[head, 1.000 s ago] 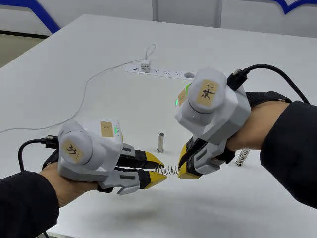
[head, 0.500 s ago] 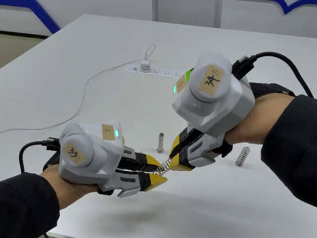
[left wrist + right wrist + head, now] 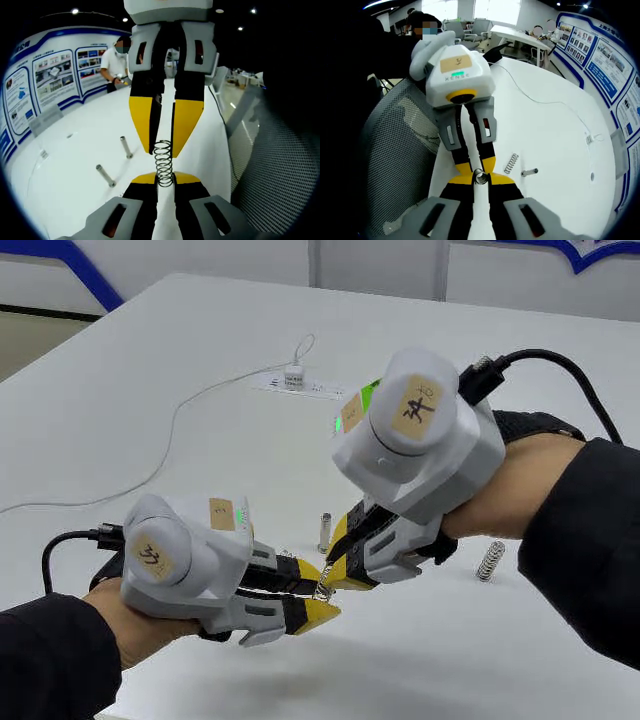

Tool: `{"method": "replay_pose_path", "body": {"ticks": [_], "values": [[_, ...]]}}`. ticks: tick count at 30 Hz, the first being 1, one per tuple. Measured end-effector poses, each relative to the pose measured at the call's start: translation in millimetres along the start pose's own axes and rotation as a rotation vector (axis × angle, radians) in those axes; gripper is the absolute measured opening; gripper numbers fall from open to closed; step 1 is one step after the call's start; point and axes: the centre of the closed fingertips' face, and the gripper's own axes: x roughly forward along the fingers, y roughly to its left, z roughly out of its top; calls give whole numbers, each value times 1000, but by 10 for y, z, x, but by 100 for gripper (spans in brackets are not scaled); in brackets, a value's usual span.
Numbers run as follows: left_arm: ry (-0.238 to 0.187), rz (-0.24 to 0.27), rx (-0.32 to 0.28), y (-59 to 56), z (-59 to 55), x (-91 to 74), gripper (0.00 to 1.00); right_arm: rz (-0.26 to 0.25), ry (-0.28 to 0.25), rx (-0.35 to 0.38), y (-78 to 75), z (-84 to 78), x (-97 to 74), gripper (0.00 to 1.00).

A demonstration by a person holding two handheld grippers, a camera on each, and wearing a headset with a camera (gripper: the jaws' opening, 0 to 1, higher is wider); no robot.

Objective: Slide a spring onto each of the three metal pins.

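A small coil spring (image 3: pixel 322 586) is pinched at both ends above the white table (image 3: pixel 200 330). My left gripper (image 3: pixel 326 594) is shut on its near end and my right gripper (image 3: pixel 338 574) is shut on the other, tip to tip. In the left gripper view the spring (image 3: pixel 162 162) runs from my own jaws up into the right gripper's yellow fingertips (image 3: pixel 187 120). One metal pin (image 3: pixel 324 530) stands upright just behind the grippers, and two pins (image 3: pixel 126 147) (image 3: pixel 105 175) stand on the table. A loose spring (image 3: pixel 488 560) lies to the right, near a pin (image 3: pixel 529 172).
A power strip (image 3: pixel 320 387) with a white plug (image 3: pixel 293 372) and a cable (image 3: pixel 180 420) lies at the back of the table. A mesh chair (image 3: pixel 395 150) stands beside the table edge. A person (image 3: pixel 112 62) stands by the wall panels.
The right gripper has come down and left toward the left one. The spring between them, stretched out a second ago, is now short and steeper.
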Motion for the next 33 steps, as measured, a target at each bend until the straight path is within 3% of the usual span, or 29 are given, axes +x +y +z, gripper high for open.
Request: {"method": "replay_pose_path", "body": {"ticks": [8, 15, 27, 33], "values": [[-13, 1, -23, 8, 16, -11, 15, -6, 12, -5, -27, -12, -23, 11], [-31, 36, -65, 92, -5, -81, 20, -22, 22, 11, -96, -81, -84, 11], [-56, 122, -134, 275, -93, -266, 25, -72, 53, 55, -294, -310, -273, 11], [-57, 152, -162, 292, -137, -314, 28, -110, 72, 90, -437, -474, -382, 11]]}}
